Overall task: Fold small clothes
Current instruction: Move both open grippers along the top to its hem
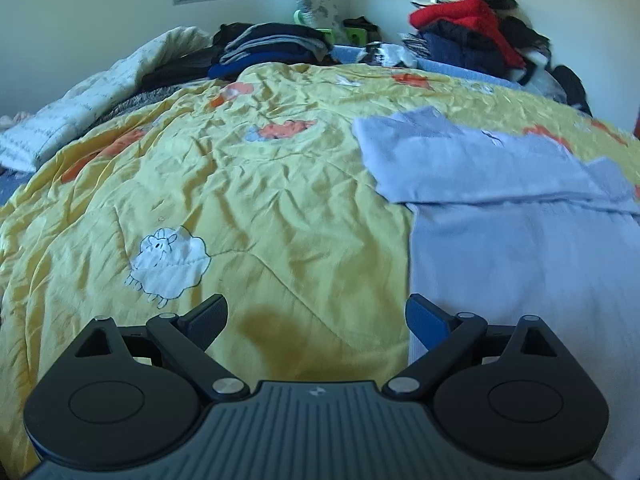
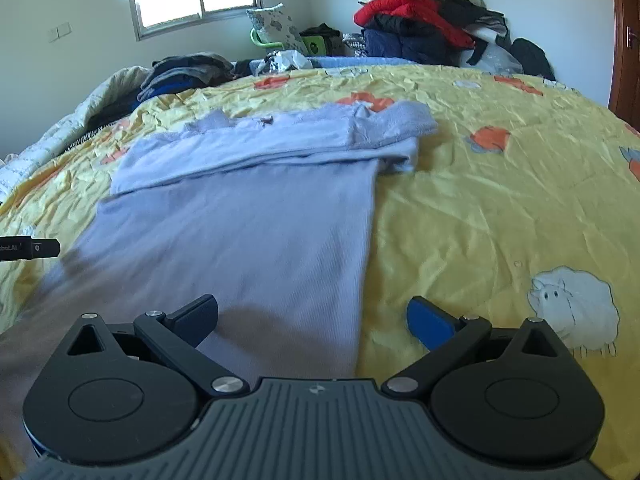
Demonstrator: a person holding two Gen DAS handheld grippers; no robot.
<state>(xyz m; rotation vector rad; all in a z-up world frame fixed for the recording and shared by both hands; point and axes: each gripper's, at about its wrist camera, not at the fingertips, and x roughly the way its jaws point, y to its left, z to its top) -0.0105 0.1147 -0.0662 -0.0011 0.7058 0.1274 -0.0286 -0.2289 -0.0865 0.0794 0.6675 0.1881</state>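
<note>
Item: pale blue knitted garment (image 2: 240, 216), lying flat on a crumpled yellow quilt printed with white sheep and orange animals (image 2: 480, 184); its far part is lying doubled back over the body in a crosswise band, with one sleeve bunching at the band's right end. Left gripper (image 1: 316, 320): black, two-fingered, its fingers standing wide apart and gripping nothing; it is hovering over bare quilt just beside the garment's (image 1: 520, 264) left edge, its right finger (image 1: 426, 326) overlapping that edge in the left wrist view, though contact cannot be told. Right gripper (image 2: 314, 318): likewise spread wide and holding nothing, straddling the garment's right edge, with its left finger over the cloth and its blue-padded right finger (image 2: 430, 322) over the quilt. Background: a stack of folded dark clothes (image 2: 188, 70) sitting at the far left of the bed; a loose heap of red and dark clothing (image 2: 432, 24) piling against the wall at far right; a bright window (image 2: 192, 4) showing behind. A black bar, possibly the other tool (image 2: 30, 247), is entering the right wrist view at its left border.
</note>
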